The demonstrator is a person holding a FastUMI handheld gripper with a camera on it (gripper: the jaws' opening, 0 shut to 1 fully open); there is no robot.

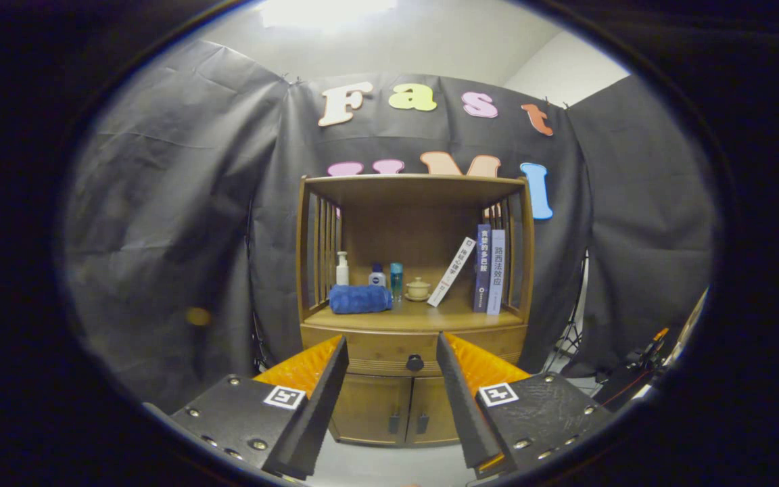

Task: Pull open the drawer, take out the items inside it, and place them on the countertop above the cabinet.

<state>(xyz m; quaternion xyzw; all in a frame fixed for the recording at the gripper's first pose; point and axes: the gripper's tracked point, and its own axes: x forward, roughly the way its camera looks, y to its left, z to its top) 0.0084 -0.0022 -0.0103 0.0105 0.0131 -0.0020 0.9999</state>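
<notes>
A wooden cabinet [413, 311] stands straight ahead against the black cloth wall. Its drawer [376, 352] is closed, with a dark round knob [414, 362] at its middle. My gripper [391, 345] is open, some way in front of the cabinet, and the knob shows in the gap between the two fingertips. Nothing is held. The countertop [423, 316] above the drawer carries a rolled blue towel [360, 298], a white pump bottle [342, 268], two small bottles [387, 276], a lidded cup [418, 289] and three books [487, 269]. What lies inside the drawer is hidden.
Two lower cabinet doors [396, 412] with small dark handles sit under the drawer. A roofed shelf frame with slatted sides encloses the countertop. A tripod leg [571, 338] and cabled gear [640, 368] stand on the floor to the right of the cabinet.
</notes>
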